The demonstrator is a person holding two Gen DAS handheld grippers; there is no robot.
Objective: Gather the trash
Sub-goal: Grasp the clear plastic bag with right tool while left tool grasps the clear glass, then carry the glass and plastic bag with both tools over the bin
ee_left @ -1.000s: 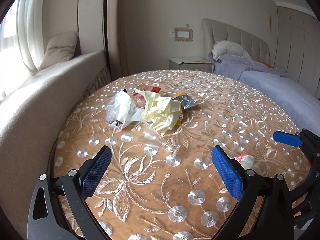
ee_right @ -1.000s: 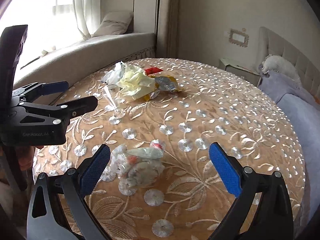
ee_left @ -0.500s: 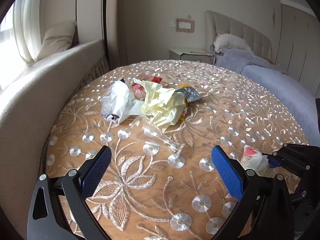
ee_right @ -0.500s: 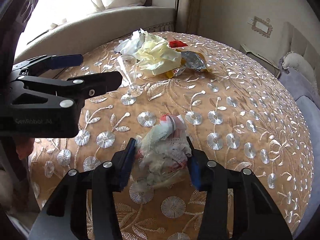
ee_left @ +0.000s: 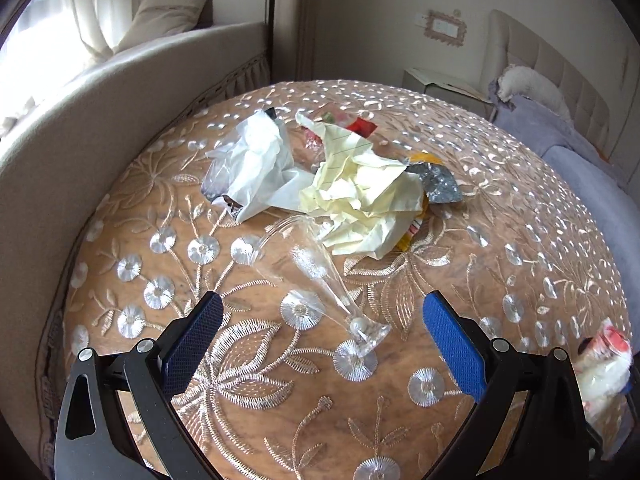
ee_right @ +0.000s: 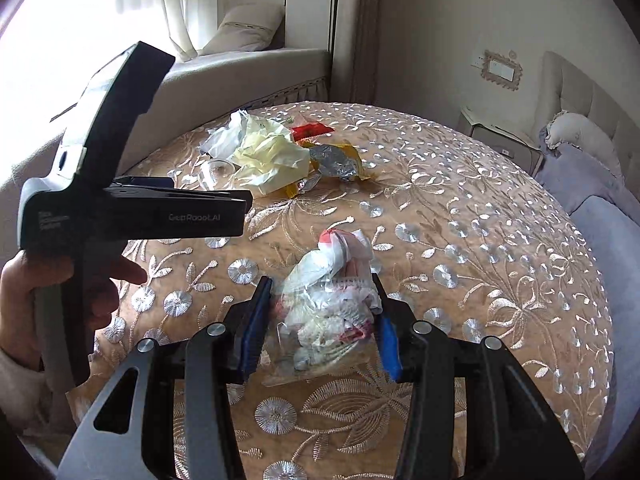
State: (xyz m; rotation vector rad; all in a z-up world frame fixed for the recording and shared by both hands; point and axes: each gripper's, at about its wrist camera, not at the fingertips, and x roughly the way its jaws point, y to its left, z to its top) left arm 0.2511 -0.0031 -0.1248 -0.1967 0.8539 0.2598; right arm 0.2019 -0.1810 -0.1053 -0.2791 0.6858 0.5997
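R claw [ee_right: 320, 332] clamps crumpled clear trash bag [ee_right: 328, 304], white/red scraps inside.

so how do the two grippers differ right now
The right gripper is clamped on the plastic bag of scraps; the left gripper is wide open and holds nothing. The right sits over bare tablecloth, while the left frames the stem of the clear glass. Both have black frames and blue pads.

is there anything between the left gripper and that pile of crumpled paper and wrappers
Yes. A clear stemmed glass stands tilted right in front of the open left gripper, its base between the fingers and its bowl up against the yellow crumpled paper. Reaching the pile straight ahead risks knocking it.
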